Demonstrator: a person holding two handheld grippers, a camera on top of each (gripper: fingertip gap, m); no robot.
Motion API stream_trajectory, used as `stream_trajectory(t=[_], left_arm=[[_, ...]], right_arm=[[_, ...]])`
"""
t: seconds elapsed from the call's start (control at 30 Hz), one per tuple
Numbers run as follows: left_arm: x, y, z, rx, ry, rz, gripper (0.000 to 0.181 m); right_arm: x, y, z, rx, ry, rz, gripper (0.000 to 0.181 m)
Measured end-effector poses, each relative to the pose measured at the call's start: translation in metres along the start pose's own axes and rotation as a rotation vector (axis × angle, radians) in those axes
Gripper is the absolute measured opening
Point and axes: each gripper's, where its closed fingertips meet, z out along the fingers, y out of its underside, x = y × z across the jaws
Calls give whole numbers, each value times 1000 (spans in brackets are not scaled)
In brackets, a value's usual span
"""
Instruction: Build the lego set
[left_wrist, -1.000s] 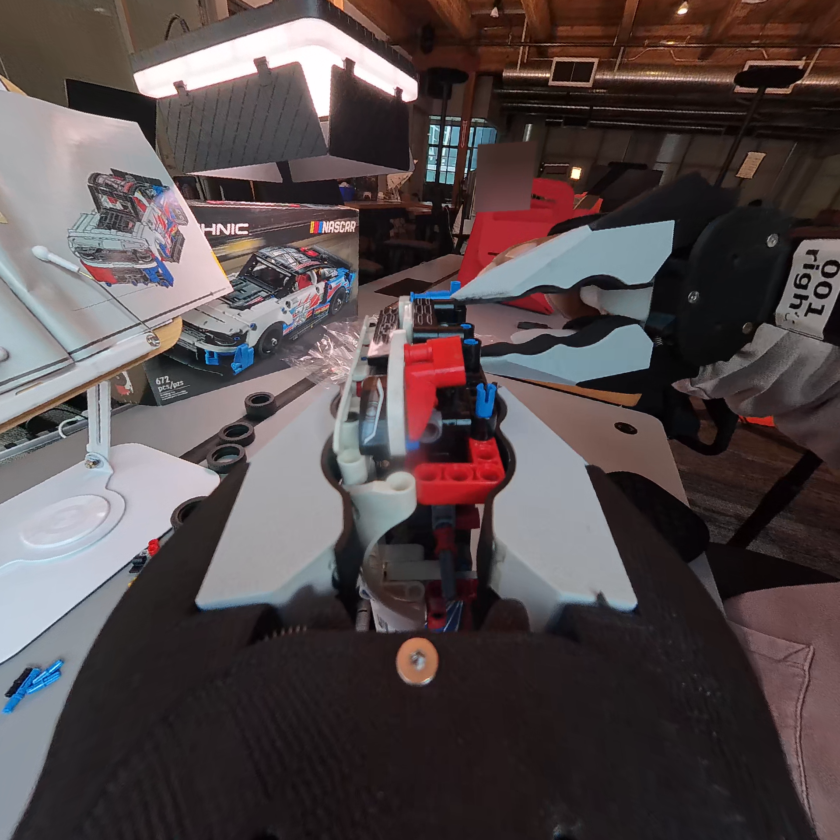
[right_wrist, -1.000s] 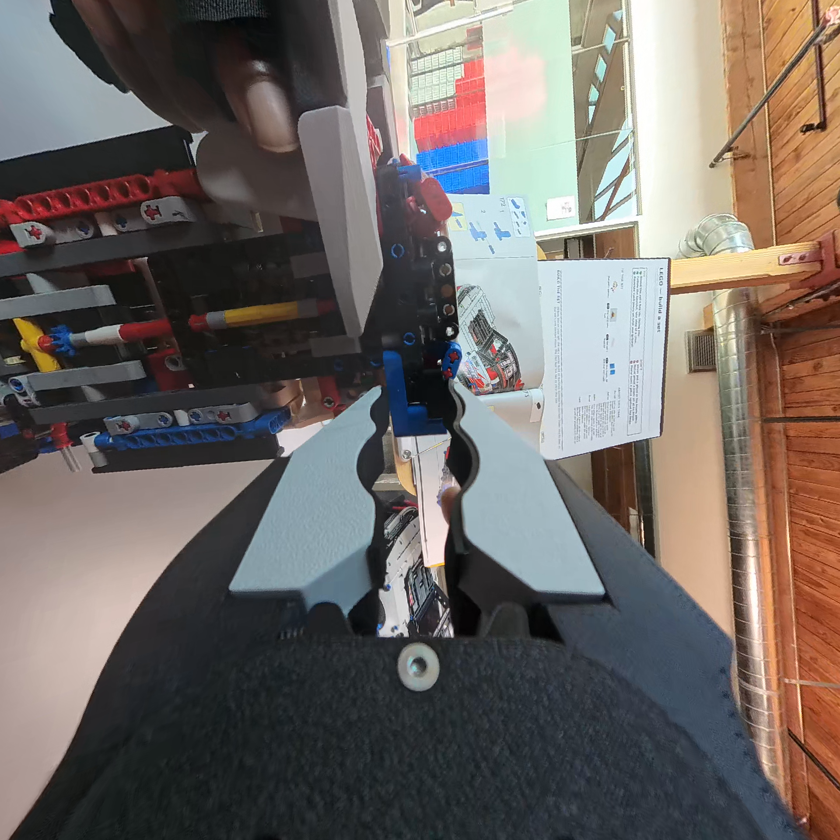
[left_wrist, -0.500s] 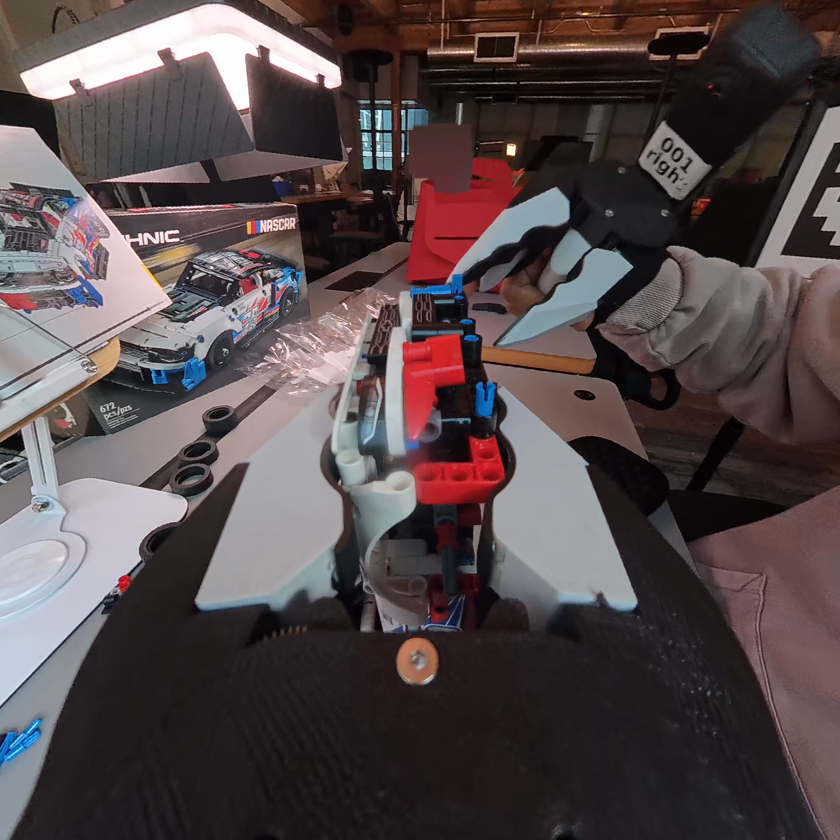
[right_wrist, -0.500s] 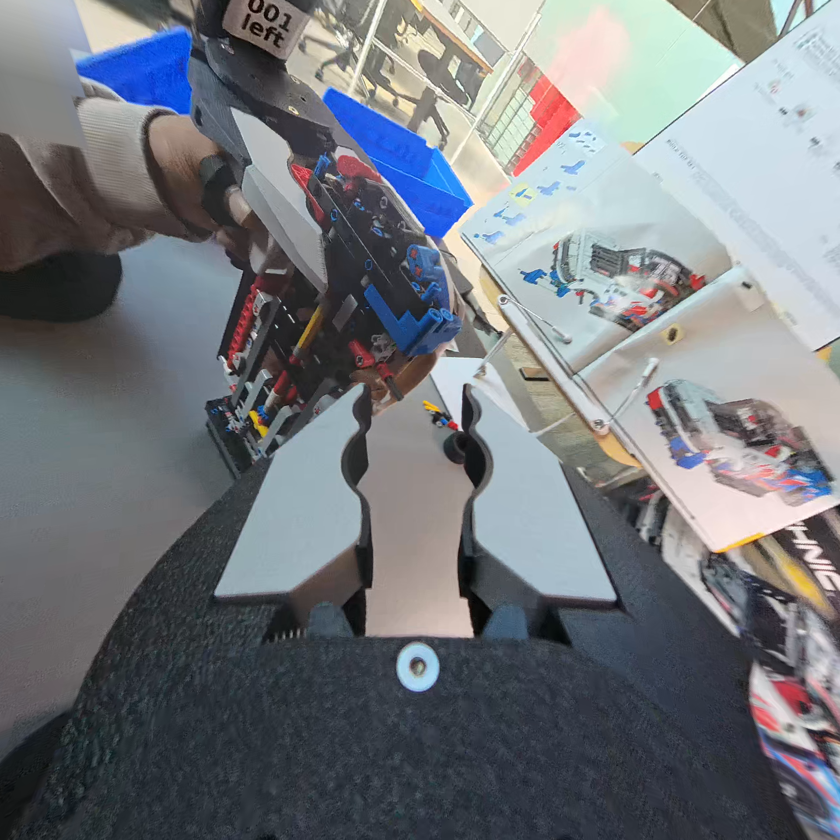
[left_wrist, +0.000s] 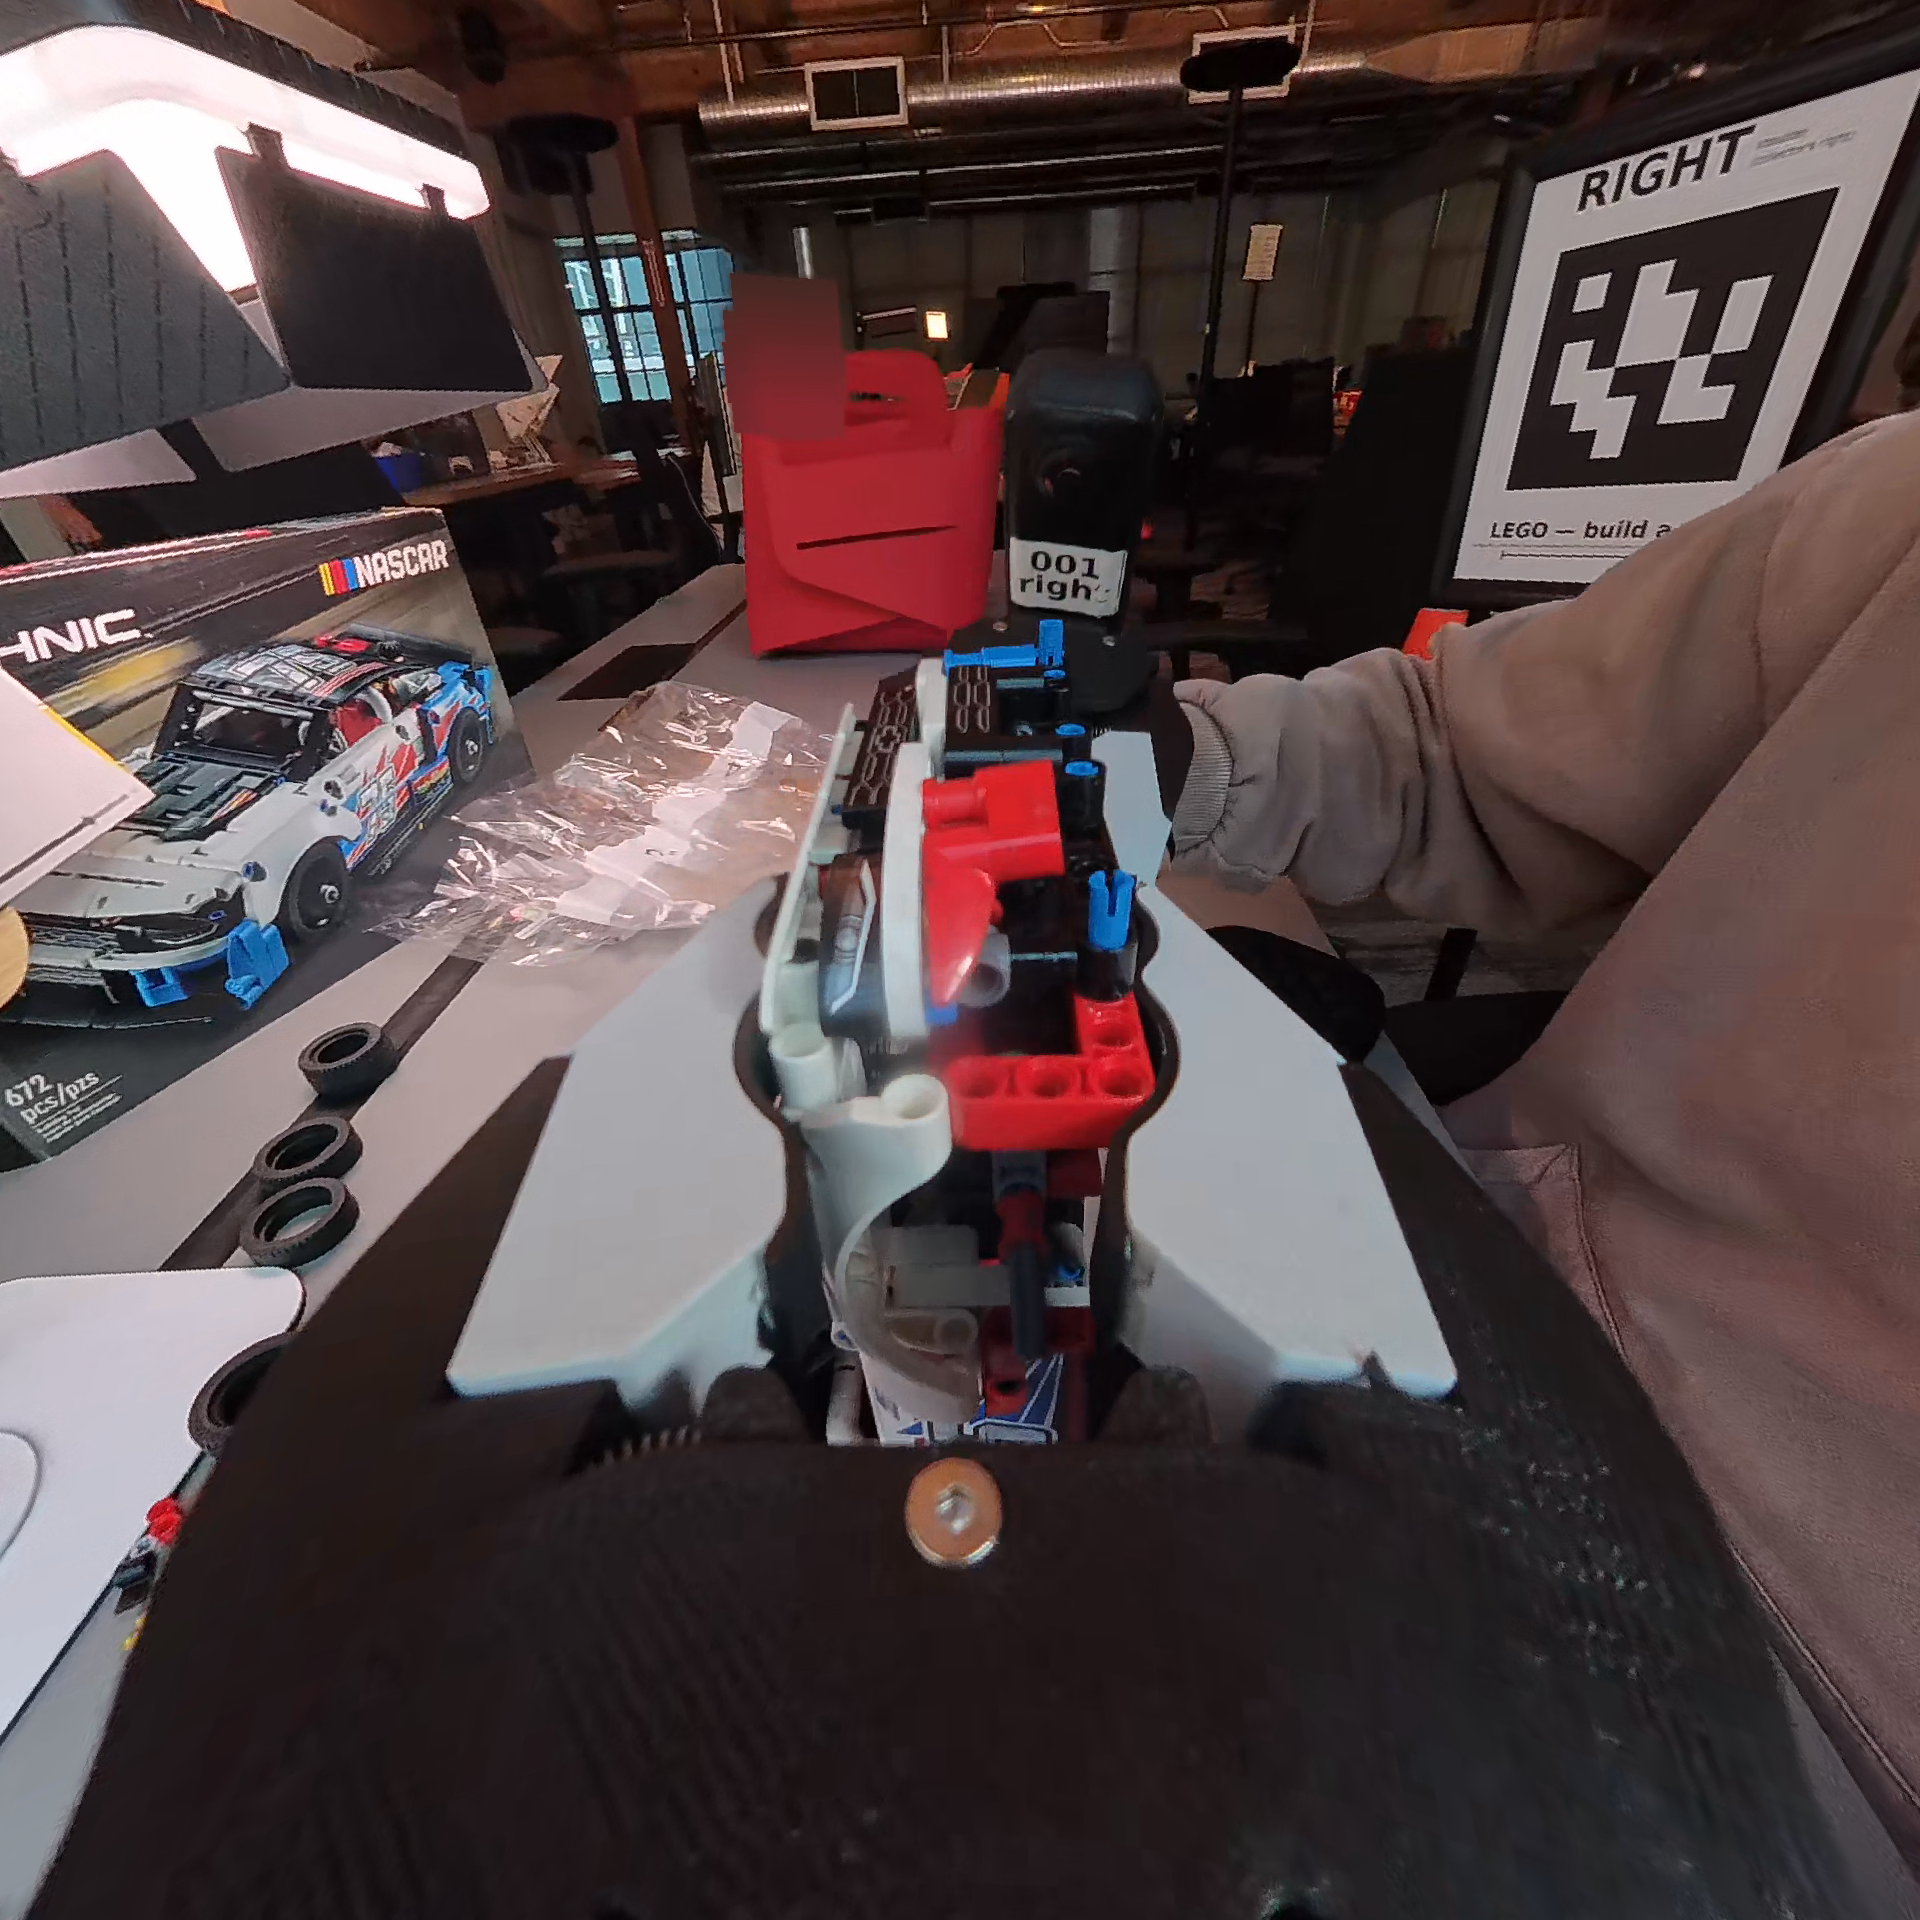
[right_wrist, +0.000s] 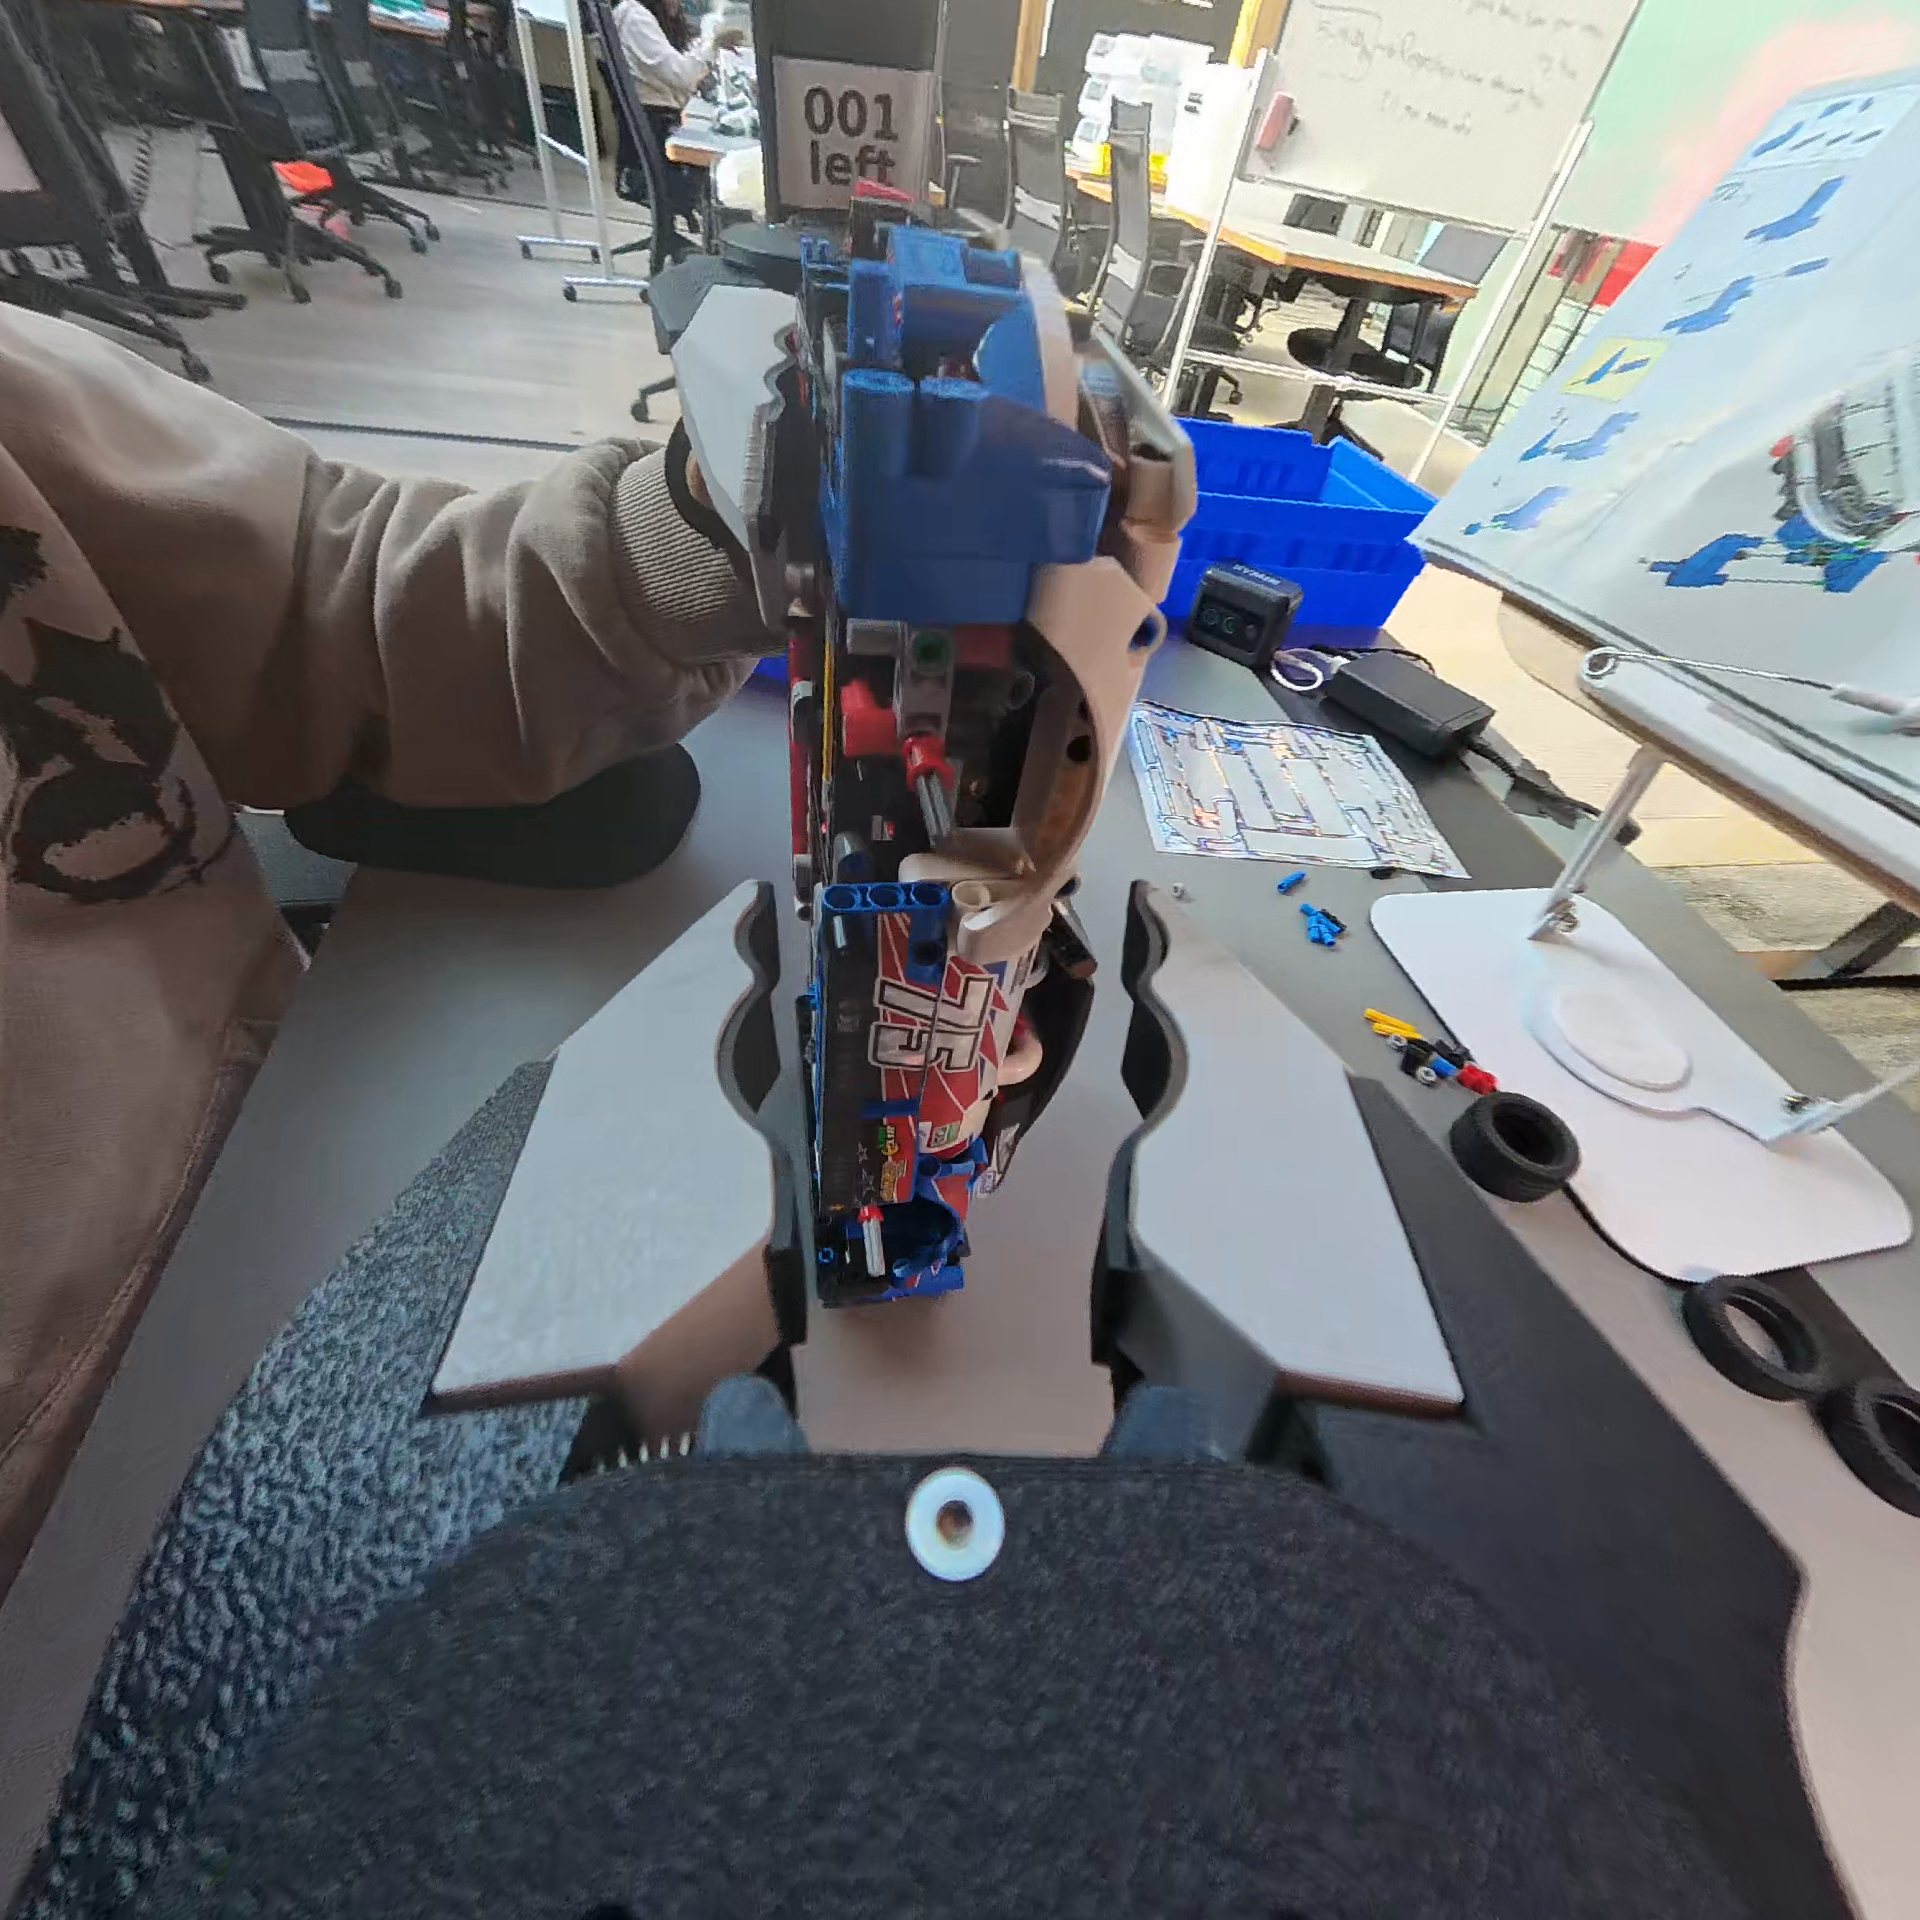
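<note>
1. Between the left tongs (left_wrist: 956, 997), in the left wrist view, the half-built lego car (left_wrist: 966, 935) sits clamped on edge, the grey fingers (left_wrist: 634, 1174) pressing its white and red sides. The body panels, a red seat block and blue pins are already on, so much of the build looks done. Four loose tyres (left_wrist: 307, 1148) lie in a row on the surface (left_wrist: 499, 997) beside the set's box (left_wrist: 239, 769), and an emptied clear bag (left_wrist: 634, 821) lies near them; I judge the wheels are not yet fitted. The right tongs (left_wrist: 1081, 644) show only as a black housing behind the car's far end; their fingers are hidden here.

2. Over the same surface (right_wrist: 416, 997), in the right wrist view, the right tongs (right_wrist: 951, 1049) stand wide, their fingers (right_wrist: 644, 1164) flanking the car's (right_wrist: 914, 1039) stickered end without closing on it; whether the left finger touches I cannot tell. The left tongs (right_wrist: 935, 436) grip its far, blue end. Small blue pins (right_wrist: 1314, 920), a few mixed connectors (right_wrist: 1429, 1055), more tyres (right_wrist: 1512, 1143), a sticker sheet (right_wrist: 1288, 790) and the open instruction booklet (right_wrist: 1704, 416) on its stand suggest several steps remain.
</note>
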Motion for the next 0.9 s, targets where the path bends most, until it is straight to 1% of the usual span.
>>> stream_trajectory(t=[0.27,0.47,0.53,0.7,0.77,0.83,0.9], left_arm=[[6,-1,0,14,38,13,60],[11,-1,-1,14,64,28,60],[14,0,-2,13,75,36,60],[15,0,-3,12,81,42,60],[15,0,-3,16,82,38,60],[15,-1,-3,23,85,34,60],[14,-2,-2,32,85,28,60]], right_arm=[[-9,17,19,5,-53,-13,71],[-16,29,36,19,-67,-25,81],[-16,29,37,41,-65,-31,78],[-14,34,37,52,-83,-8,85],[-15,39,36,33,-90,-9,88],[-16,45,40,7,-85,-20,91],[-17,48,45,9,-74,-27,90]])
